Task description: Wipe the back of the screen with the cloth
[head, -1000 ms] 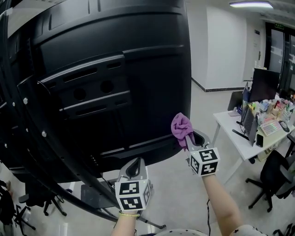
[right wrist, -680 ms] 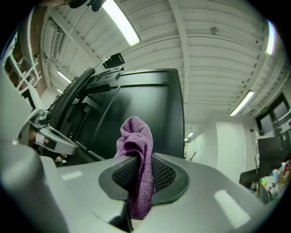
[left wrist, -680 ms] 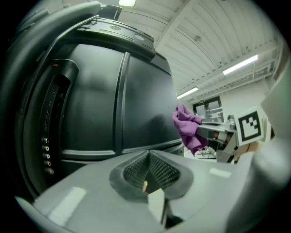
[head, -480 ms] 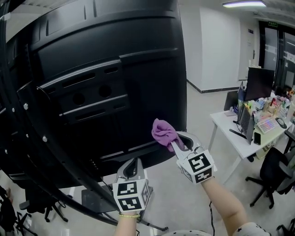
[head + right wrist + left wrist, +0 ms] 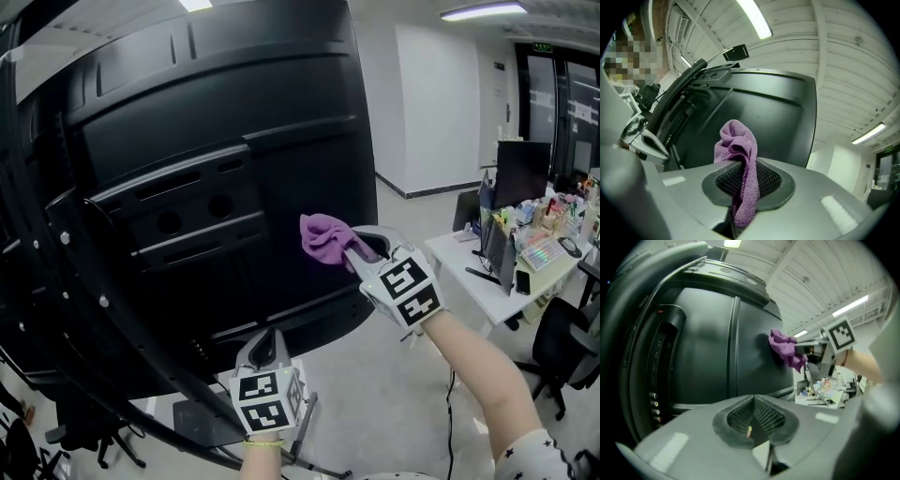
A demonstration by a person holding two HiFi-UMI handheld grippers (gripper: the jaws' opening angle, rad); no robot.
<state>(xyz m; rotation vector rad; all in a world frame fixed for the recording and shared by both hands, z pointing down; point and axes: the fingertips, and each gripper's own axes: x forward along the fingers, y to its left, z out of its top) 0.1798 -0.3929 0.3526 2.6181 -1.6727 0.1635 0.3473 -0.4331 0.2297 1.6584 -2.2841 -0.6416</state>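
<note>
- Plastic shell of the screen point(image 5: 187, 141) is black, smooth and slightly bulged. It is crossed by raised ribs, long slots and two round holes. A column of small ports point(image 5: 655, 404) sits at its left side in the left gripper view. Any of these edges could catch the cloth's pile on a stroke leftward.
- Left gripper point(image 5: 265, 345) hangs below the screen's lower edge, its jaws together on nothing, with the ridged dark pads meeting. It braces nothing, so a hard push from the other side could probably rock the screen on its stand.
- Cloth point(image 5: 323, 239) is purple, soft and nubby, bunched into a loose lump. It appears to rest against the flat right part of the screen's back, near the right edge. Only a narrow fold runs down between the jaws, so friction on the panel may tug it free.
- Right gripper point(image 5: 364, 246) is clamped on that fold. Its hard grey nose sits just behind the wad. If the wad flattens or slips, the nose could scrape the shell.
</note>
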